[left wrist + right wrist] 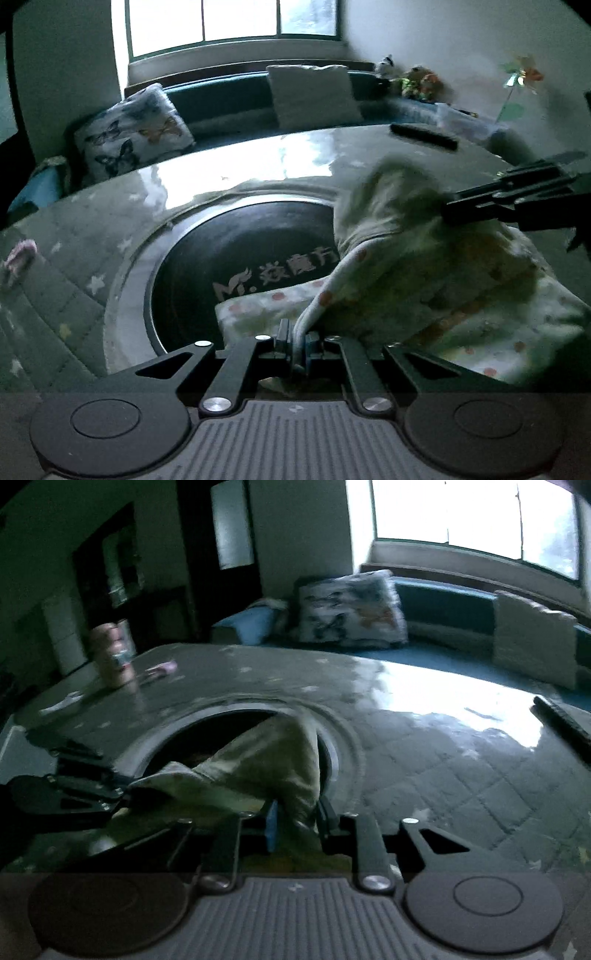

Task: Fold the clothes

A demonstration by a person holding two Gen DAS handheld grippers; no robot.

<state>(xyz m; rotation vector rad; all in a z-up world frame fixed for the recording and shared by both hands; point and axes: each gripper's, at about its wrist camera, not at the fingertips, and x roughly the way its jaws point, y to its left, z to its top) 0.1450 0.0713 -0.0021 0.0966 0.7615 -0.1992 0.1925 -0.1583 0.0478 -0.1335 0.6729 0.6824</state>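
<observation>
A white garment with pale orange dots [424, 280] lies bunched on the round table [74, 251], partly over its dark centre disc [240, 251]. My left gripper [299, 347] is shut on an edge of the garment, low in the left wrist view. My right gripper [295, 823] is shut on another fold of the same garment [258, 768] and lifts it; it also shows in the left wrist view [448, 210], at the right. The left gripper shows at the left of the right wrist view [123, 794].
A dark flat remote [424, 136] lies at the table's far edge. A can [114, 653] and a small pink item [162, 668] stand on the table's left side. A bench with a butterfly pillow [133, 140] and a white cushion [314, 94] runs behind under the window.
</observation>
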